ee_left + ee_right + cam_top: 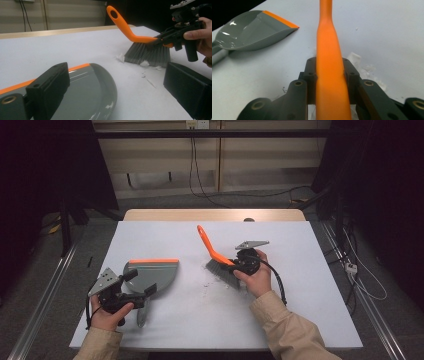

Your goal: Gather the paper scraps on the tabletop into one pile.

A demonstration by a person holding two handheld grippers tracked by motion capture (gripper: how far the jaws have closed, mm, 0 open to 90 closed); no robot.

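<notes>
Orange-handled brush (220, 260) bristles-down on table, grey dustpan (152, 274) lying well apart.

Left hand-held gripper (150, 290) gapes — right hand-held gripper (231, 264) clamped.

The dustpan (252, 30) looks like hard grey plastic, smooth and glossy, with bright reflections on its curved wall; the orange strip (153, 261) along its front lip looks softer and matt, maybe rubber. The brush handle (329, 62) is orange plastic, smooth with a light satin shine. The bristles (147, 53) are grey, thin synthetic fibres, matt and a little rough at the tips. The right gripper (329, 75) has black matt plastic jaws with small metal screws. The left gripper (120, 87) has the same black matt pads. The table (165, 235) has a white, smooth, matt top with a pale wooden far edge. The scraps (145, 63) look like torn white paper.
</notes>
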